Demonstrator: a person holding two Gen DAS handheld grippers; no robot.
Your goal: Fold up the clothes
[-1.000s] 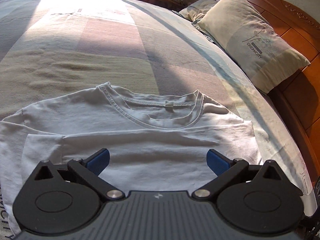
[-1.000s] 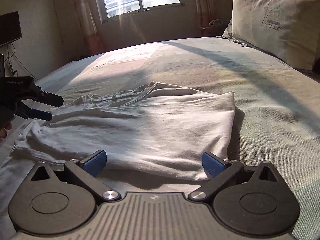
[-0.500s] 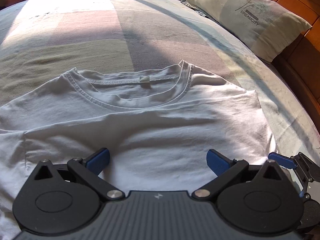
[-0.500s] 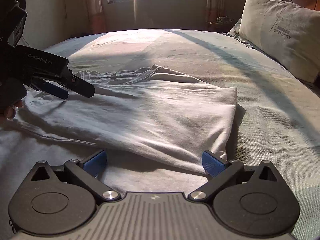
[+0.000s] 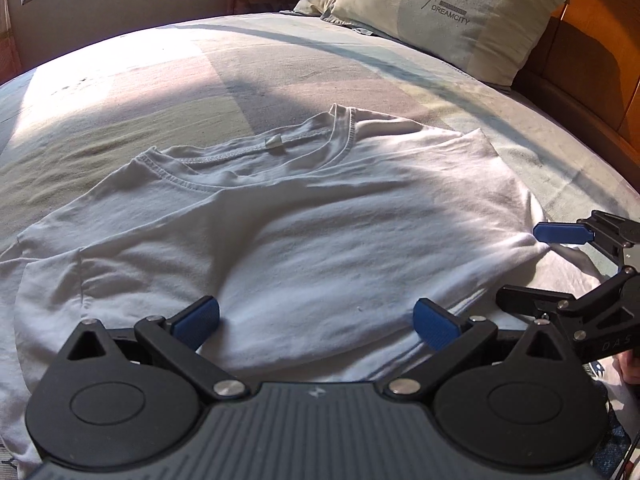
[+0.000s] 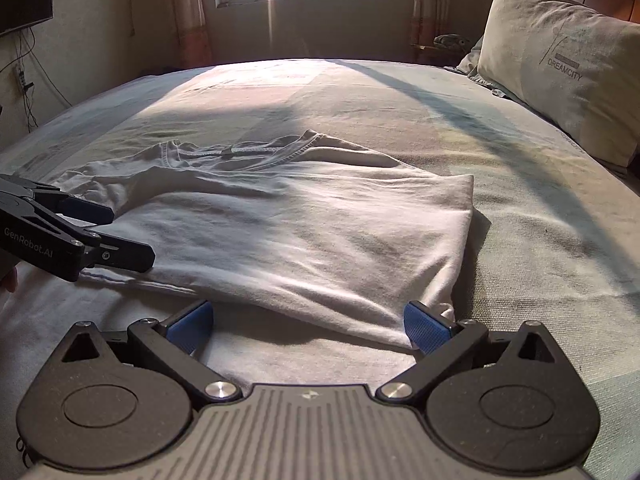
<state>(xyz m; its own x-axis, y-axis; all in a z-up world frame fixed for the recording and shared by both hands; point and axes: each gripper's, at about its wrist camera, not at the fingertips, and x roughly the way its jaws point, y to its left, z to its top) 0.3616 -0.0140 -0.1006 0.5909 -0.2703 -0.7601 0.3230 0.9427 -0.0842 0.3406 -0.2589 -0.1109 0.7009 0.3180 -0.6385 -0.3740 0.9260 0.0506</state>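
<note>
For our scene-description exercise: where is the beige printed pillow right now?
The beige printed pillow sits at the upper right in both wrist views, at the bed's head against the wooden headboard, well beyond the white cotton T-shirt.

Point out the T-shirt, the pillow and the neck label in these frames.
T-shirt (image 5: 320, 240): left wrist view, middle of the white chest panel.
Pillow (image 6: 560, 64): right wrist view, printed front face.
Neck label (image 5: 274, 143): left wrist view, small tag inside the collar.
</note>
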